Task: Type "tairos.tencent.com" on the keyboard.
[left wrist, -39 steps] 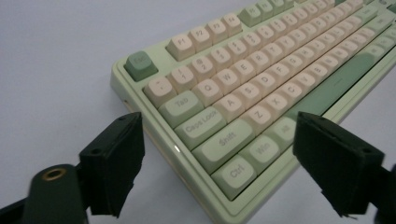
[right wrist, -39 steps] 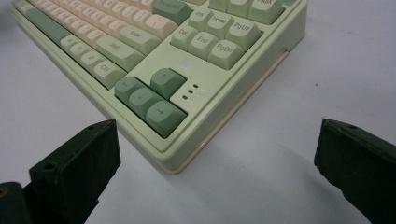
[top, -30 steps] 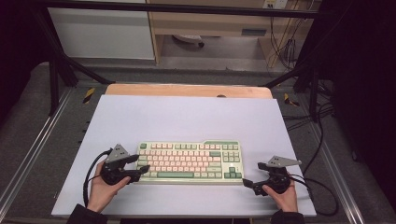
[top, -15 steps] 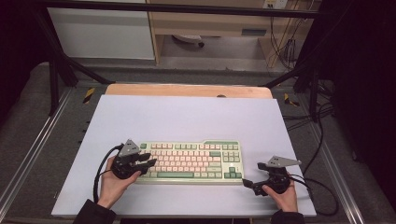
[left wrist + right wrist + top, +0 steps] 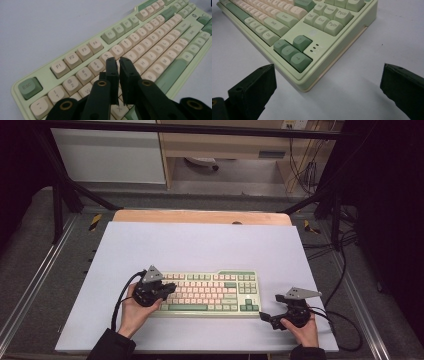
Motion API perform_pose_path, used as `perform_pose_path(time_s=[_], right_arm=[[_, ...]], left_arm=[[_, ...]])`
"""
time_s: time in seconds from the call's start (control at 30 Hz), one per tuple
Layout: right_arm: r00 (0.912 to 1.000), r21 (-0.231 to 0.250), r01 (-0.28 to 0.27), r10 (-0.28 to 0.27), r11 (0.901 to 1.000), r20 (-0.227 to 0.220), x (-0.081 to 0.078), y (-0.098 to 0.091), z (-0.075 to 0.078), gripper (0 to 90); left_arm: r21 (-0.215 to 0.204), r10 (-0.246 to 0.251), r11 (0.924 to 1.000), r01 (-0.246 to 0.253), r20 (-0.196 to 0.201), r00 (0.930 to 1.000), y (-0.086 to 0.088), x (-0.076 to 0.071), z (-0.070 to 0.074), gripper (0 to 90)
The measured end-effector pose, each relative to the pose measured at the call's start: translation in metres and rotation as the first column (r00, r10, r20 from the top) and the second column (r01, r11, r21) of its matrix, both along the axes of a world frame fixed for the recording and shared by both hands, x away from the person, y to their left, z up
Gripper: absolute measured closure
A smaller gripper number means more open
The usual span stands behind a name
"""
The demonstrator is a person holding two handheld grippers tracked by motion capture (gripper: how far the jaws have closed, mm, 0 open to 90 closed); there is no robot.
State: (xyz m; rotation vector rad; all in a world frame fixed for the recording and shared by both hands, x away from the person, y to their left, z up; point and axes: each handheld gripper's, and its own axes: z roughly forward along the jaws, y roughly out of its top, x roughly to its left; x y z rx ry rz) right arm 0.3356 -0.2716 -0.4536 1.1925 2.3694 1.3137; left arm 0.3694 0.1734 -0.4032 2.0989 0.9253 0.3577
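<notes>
I see the bench (image 5: 200, 245) carrying the green and cream keyboard (image 5: 210, 292) near its front edge. My left claw (image 5: 119, 65) hovers over the keyboard's left-hand keys, its jaws having just closed with nothing between them. My right claw (image 5: 327, 82) gapes wide, just off the keyboard's arrow-key corner.

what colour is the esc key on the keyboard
The square Esc key is sage green, darker than the cream keys on the pale green keyboard; the left gripper view shows it best.
</notes>
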Motion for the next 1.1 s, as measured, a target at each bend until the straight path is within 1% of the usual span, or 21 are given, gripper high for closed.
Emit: perform_pose_path(time_s=[0.13,0.33,0.53,0.73,0.87,0.9,1.0,1.1], right_arm=[[1.0,-0.001,0.001,-0.001,1.0,0.003,0.0,0.0,0.0,1.1],[1.0,-0.003,-0.003,0.003,1.0,0.004,0.0,0.0,-0.001,1.1],[1.0,-0.005,-0.006,0.006,1.0,0.004,0.0,0.0,-0.001,1.1],[1.0,-0.002,-0.003,0.003,1.0,0.004,0.0,0.0,-0.001,1.1],[1.0,0.0,-0.001,0.001,1.0,0.002,0.0,0.0,0.0,1.1],[1.0,0.001,-0.001,0.001,1.0,0.002,0.0,0.0,0.0,1.0],[1.0,0.001,-0.002,0.002,1.0,0.003,0.0,0.0,0.0,1.1],[1.0,0.0,-0.001,0.001,1.0,0.002,0.0,0.0,0.0,1.0]], left_arm=[[0.002,-0.003,1.0,0.003,0.004,1.0,-0.009,0.005,0.001,89.7],[0.007,-0.018,0.9998,0.018,0.008,0.9998,-0.023,0.009,0.0,89.9],[0.037,-0.025,0.999,0.025,0.004,0.9997,-0.035,0.013,-0.007,89.9],[0.055,-0.025,0.9981,0.025,-0.005,0.9997,-0.036,0.015,-0.013,89.9],[0.055,-0.021,0.9982,0.021,-0.013,0.9997,-0.035,0.016,-0.017,90.0],[0.061,-0.021,0.9979,0.022,-0.016,0.9997,-0.035,0.016,-0.018,89.9],[0.051,-0.019,0.9985,0.02,-0.016,0.9997,-0.034,0.016,-0.02,90.0],[0.053,-0.02,0.9984,0.021,-0.015,0.9997,-0.034,0.016,-0.02,90.0]])
